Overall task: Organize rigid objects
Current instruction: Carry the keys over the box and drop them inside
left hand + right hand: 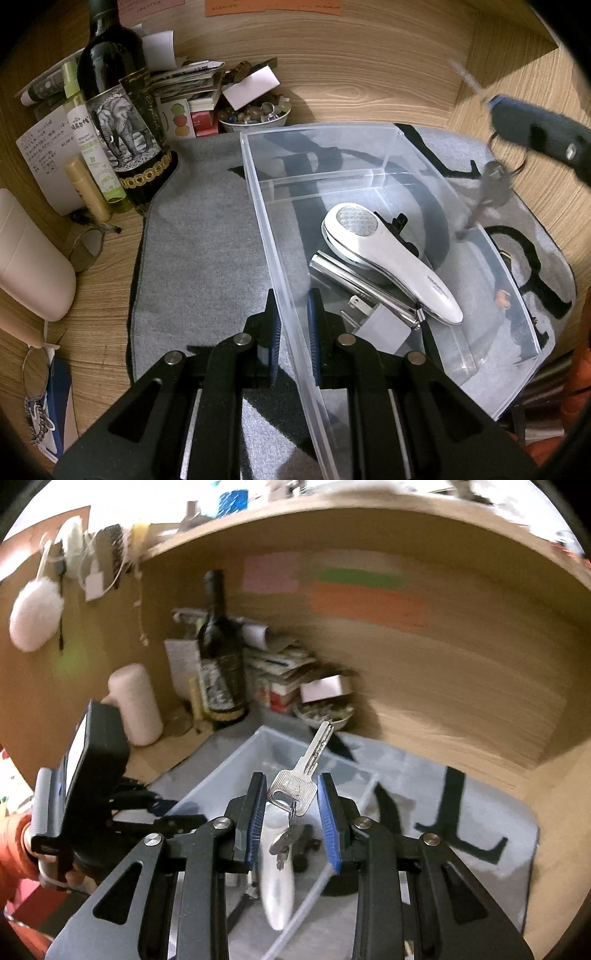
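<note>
right gripper (291, 805) clamps a silver key bunch (295, 788), one toothed blade upright; left gripper (291, 325) pinches the clear bin (258, 206) wall.

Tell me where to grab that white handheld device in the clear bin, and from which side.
Grip the white handheld device across its narrow handle, probably from above. The handle tapers toward the near end, the head is broader, and the clear bin walls block a sideways approach.
</note>
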`<state>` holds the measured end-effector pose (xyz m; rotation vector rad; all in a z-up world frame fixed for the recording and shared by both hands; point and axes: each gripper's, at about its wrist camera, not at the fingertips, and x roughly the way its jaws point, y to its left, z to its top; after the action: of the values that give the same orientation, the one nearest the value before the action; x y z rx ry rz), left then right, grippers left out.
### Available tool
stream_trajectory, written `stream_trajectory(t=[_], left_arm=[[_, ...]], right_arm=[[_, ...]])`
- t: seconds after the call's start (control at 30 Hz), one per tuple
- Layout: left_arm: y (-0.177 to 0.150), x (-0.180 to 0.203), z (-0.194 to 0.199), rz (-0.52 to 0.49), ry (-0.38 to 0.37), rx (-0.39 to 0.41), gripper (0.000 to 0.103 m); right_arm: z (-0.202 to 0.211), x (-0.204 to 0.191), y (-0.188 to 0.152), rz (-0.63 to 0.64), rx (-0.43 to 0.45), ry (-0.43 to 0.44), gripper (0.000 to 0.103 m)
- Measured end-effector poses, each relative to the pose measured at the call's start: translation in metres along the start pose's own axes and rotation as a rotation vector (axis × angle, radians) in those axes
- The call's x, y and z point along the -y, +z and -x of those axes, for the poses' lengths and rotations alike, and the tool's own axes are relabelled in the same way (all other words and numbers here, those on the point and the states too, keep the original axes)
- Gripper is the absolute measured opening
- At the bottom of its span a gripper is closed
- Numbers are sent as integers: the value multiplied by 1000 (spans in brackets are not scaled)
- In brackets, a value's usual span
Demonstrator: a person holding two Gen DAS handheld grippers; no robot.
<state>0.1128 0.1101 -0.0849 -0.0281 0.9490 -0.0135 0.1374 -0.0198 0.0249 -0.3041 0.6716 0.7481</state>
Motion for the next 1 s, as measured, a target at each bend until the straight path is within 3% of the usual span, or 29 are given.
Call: stream_trajectory(t=[0.7,1.0], left_arm=[[0,2,0,9,-8,2,13],[0,1,0,10,-8,1,13]], right_arm=[[-75,-22,-30,82,-270,68,26],[-86,-23,-40,89,-330,63,26]])
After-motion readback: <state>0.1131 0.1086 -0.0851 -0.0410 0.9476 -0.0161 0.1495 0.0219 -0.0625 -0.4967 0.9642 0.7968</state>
